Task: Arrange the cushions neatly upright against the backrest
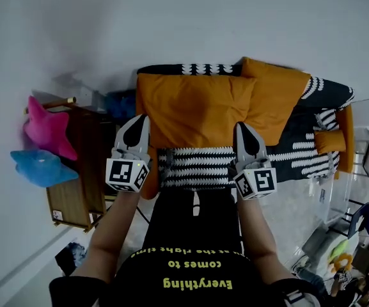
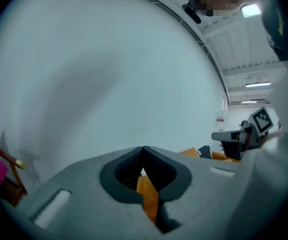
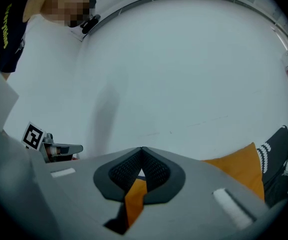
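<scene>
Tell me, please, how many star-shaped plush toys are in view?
2: a pink star against the wall on the wooden side table, a blue star beside it. Others may be hidden.

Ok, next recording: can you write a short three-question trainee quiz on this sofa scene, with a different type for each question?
1. True or false: the left gripper and the right gripper are both shut on the large orange fabric cushion.
2. In the head view, the pink star-shaped plush toy sits: A) left of the black-and-white patterned sofa; B) on its seat; C) in a gripper.
3. Fill in: the second orange cushion lies to the held cushion's ____ in the head view.
Key: 1 true; 2 A; 3 right.
</scene>
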